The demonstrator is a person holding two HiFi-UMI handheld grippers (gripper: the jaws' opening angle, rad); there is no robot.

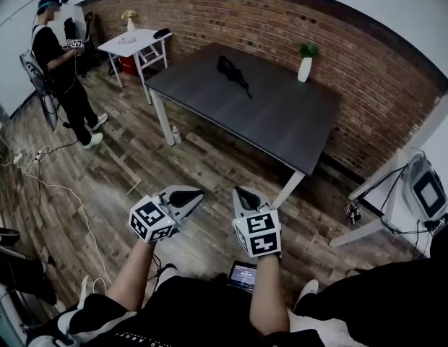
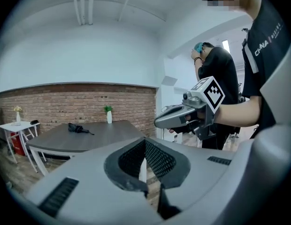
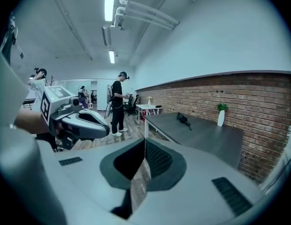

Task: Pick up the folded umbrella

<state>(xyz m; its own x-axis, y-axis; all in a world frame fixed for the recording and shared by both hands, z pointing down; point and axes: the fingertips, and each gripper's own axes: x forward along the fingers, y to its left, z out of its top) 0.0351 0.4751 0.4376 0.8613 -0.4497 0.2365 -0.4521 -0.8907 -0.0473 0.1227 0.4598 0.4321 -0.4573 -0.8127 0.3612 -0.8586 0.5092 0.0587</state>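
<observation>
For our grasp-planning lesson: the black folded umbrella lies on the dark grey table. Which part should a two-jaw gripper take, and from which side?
Probably the thick middle of the black folded umbrella, from above, jaws across its width. It lies flat on the dark grey table with bare top around it; the thin piece trailing from one end looks too slight to hold.

Right gripper [image 3: 144,144]: jaws were closed together, nothing between them. Ahead, the dark table [image 3: 206,136] carried the folded umbrella [image 3: 183,120] at its far end and a white vase [image 3: 221,117] by the brick wall [image 3: 263,102]. Left gripper [image 3: 104,125] was at left, with a person [image 3: 118,102] standing beyond it.
</observation>
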